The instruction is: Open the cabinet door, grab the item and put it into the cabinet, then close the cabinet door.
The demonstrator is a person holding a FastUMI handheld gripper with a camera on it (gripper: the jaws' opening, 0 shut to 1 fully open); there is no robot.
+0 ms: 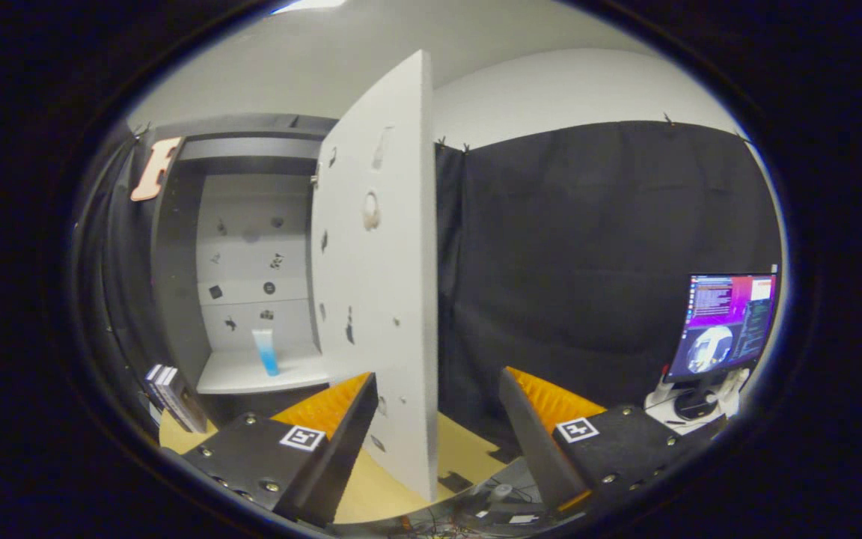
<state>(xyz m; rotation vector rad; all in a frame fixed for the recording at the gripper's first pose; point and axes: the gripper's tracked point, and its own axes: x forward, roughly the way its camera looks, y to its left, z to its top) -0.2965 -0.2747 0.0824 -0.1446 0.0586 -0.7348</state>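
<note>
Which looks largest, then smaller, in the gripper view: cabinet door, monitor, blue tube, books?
1. Cabinet door, open, between the open gripper fingers, enlarged by nearness.
2. Monitor.
3. Books and blue tube inside the cabinet look alike; the tube stands farther, so unranked.

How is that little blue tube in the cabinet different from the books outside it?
The tube stands upright on the cabinet shelf; the books lean on the table outside. The tube is pale blue and single; the books are dark, several together. Both lie beyond the open claw, which holds nothing.
</note>
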